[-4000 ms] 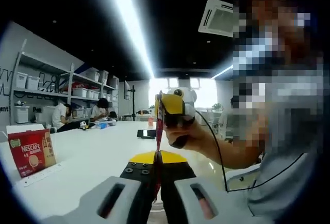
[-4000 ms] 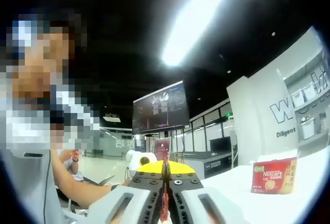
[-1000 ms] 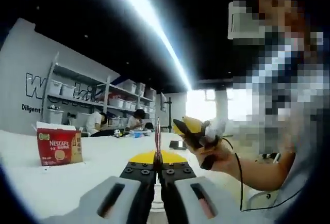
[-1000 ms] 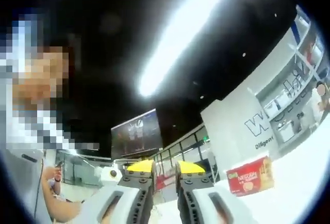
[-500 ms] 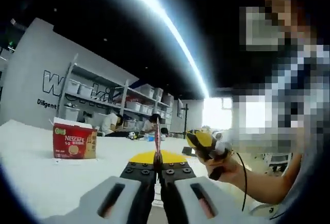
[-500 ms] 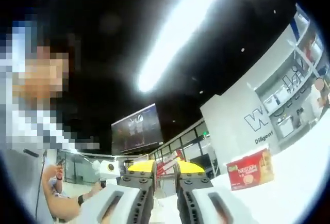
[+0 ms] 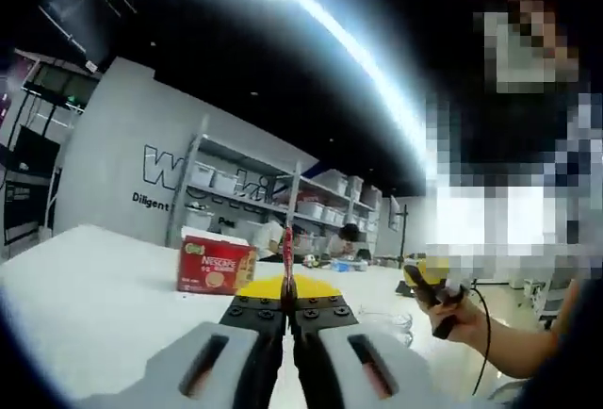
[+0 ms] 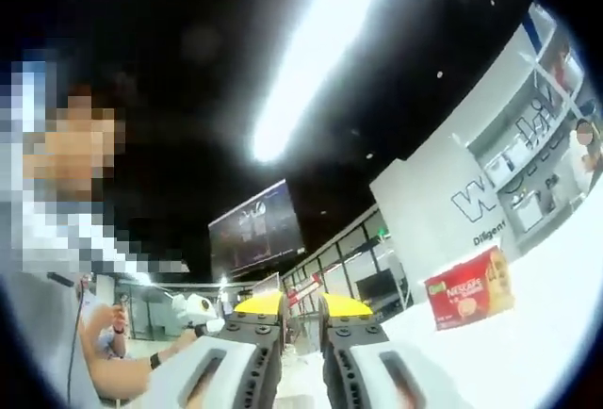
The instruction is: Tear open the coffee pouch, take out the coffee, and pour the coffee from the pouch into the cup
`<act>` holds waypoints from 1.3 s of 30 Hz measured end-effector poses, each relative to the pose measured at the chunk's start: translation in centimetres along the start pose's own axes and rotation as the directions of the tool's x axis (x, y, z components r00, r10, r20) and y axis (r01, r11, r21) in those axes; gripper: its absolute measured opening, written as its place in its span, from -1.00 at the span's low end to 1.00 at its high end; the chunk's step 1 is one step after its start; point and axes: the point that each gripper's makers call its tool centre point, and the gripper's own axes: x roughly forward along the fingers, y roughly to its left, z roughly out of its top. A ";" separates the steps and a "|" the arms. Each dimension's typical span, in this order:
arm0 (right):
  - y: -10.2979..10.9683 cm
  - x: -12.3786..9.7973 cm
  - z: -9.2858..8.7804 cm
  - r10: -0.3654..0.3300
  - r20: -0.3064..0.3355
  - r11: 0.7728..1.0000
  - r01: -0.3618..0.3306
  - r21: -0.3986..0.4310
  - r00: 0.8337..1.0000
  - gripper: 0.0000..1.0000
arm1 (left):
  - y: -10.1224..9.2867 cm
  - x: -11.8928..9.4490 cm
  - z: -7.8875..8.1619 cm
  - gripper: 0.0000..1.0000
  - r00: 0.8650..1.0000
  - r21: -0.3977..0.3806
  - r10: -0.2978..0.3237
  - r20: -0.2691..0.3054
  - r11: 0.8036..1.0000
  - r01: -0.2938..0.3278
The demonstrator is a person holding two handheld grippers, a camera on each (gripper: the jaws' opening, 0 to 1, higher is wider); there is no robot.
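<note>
Currently recorded, by item:

Left gripper point(image 7: 288, 307): seen in the left gripper view; grey bodies with black, yellow-tipped jaws pressed together on the thin red coffee pouch point(image 7: 286, 263).
Thin red coffee pouch: pinched edge-on between the left jaws, standing upright above the yellow tips, roughly vertical in the left gripper view; torn or intact could not be told.
Right gripper point(image 8: 301, 313): seen in the right gripper view; yellow-tipped jaws parted by a narrow gap, nothing between them.
Right gripper in the left gripper view point(image 7: 426, 282): yellow and black, gripped in the person's hand point(image 7: 450, 306), at the right of that view, well apart from the pouch; jaw state not readable there.
Clear round cup point(image 7: 384, 320): on the white table point(image 7: 85, 286), between the left jaws and the hand holding the right gripper; contents could not be told.
Red rectangular Nescafe carton point(image 7: 215, 267): upright on the white table, top flap raised, left of the pouch in the left gripper view; also at the right of the right gripper view point(image 8: 469, 291).
Grey wall with dark lettering point(image 7: 141, 183): behind the carton.
Metal shelving with white storage bins point(image 7: 283, 192): against that wall.
Seated people point(image 7: 349, 237): at the far end of the table, small and blurred.
Long ceiling light strip point(image 8: 316, 46): overhead, very bright.
Dark hanging screen point(image 8: 255, 228): above the right jaws in the right gripper view.
</note>
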 end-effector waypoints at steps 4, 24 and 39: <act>0.3 0.2 -0.6 0.012 -0.016 1.000 -0.012 0.005 1.000 -0.70 | 2.4 -1.3 0.5 -0.94 0.999 0.009 0.050 0.010 0.999 -0.050; -0.5 -1.2 -2.0 -0.027 -0.039 1.000 0.027 0.013 0.999 -0.70 | 10.8 -4.9 4.3 -0.94 0.961 0.096 0.267 0.071 0.957 -0.273; -1.2 -2.7 -2.3 -0.048 -0.034 0.998 0.049 0.027 0.998 -0.70 | 16.5 -7.9 2.0 -0.94 0.850 0.208 0.526 0.034 0.828 -0.520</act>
